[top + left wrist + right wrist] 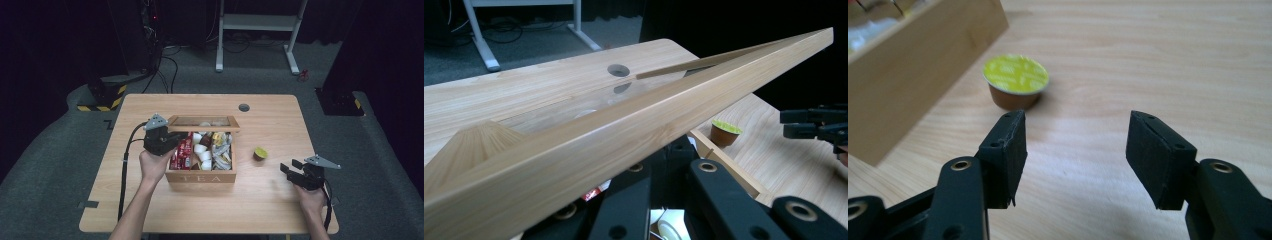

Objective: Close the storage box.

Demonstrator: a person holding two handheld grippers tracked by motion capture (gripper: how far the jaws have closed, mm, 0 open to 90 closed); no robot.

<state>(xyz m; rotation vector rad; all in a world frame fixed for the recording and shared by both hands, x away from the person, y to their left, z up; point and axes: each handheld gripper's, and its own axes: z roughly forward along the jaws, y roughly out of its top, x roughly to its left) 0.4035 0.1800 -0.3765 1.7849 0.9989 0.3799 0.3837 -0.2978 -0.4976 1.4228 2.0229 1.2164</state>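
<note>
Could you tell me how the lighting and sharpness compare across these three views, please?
High view: the table is evenly lit against dark surroundings, and the tea box looks slightly soft. Left gripper view: the lid runs close across the frame, with the table's hole reflected in its pane. Right gripper view: the capsule casts a soft shadow; the near black jaws are fairly sharp.

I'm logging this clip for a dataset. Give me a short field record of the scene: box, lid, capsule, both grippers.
box: wooden tea box, mid-table, full of sachets and capsules
lid: raised, held up by left gripper
capsule: yellow-topped coffee capsule on the table, right of the box, apart from it
right gripper: fingers open, empty, pointing toward capsule
</note>
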